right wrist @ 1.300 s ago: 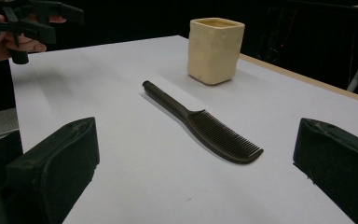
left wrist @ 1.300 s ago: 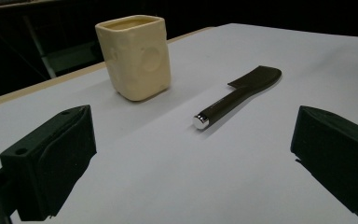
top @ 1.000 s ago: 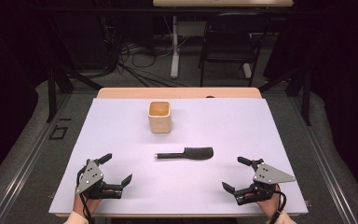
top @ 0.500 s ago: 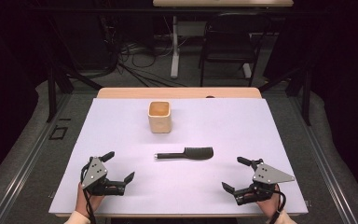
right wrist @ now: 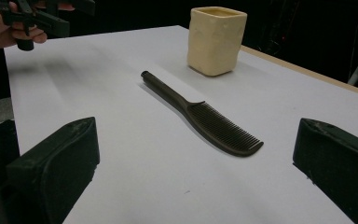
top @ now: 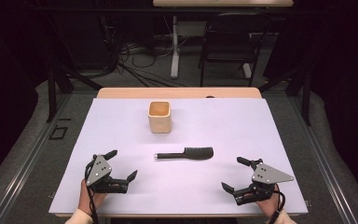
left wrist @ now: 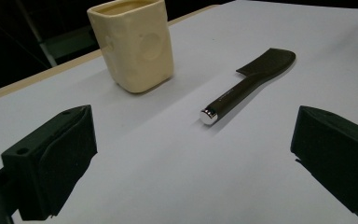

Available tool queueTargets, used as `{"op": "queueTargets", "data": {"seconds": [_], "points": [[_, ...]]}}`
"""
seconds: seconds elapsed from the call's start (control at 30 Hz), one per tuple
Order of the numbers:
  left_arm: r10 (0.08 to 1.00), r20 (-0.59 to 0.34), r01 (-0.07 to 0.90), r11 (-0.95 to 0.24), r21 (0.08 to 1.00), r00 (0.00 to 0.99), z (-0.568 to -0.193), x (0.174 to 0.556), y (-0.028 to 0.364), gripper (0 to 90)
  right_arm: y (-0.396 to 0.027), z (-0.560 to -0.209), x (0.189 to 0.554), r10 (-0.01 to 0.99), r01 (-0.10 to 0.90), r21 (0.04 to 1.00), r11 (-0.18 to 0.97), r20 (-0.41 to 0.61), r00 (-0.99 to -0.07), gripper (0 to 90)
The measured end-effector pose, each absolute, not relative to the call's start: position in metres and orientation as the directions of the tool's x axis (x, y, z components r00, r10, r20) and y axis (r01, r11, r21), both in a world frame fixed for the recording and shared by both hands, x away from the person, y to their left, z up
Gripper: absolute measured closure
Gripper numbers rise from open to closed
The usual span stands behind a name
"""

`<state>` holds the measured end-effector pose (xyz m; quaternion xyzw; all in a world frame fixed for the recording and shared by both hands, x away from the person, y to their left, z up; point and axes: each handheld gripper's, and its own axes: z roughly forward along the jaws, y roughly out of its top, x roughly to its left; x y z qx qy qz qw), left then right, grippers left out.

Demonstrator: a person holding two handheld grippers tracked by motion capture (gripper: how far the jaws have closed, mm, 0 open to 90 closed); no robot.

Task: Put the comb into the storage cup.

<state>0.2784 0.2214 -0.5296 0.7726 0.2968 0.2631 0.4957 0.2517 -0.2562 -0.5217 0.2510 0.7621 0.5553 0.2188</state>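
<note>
Across the white table (top: 270, 126), largest to smallest: a cream cup (top: 160, 116) stands upright toward twelve o'clock; a black comb (top: 186, 153) lies flat at the centre, handle toward nine o'clock, apart from the cup. Faint writing on its handle is too small to read. At seven o'clock the left gripper (top: 121, 168) and at five o'clock the right gripper (top: 236, 175) hold jaws spread wide, gripping nothing.
</note>
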Motion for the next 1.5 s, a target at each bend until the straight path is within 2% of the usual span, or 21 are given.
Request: {"op": "queueTargets", "data": {"seconds": [0.67,1.5], "points": [[0.671,0.113,0.246,-0.416,0.875,0.733,-0.529,0.299,0.197,0.3,-0.256,-0.522,0.251,0.625,0.139,0.957,0.253,-0.052,-0.779,0.0],[0.607,0.099,0.261,-0.477,0.839,0.788,-0.523,0.323,0.174,0.1,-0.256,-0.522,0.252,0.624,0.143,0.954,0.263,-0.055,-0.780,0.0]]}}
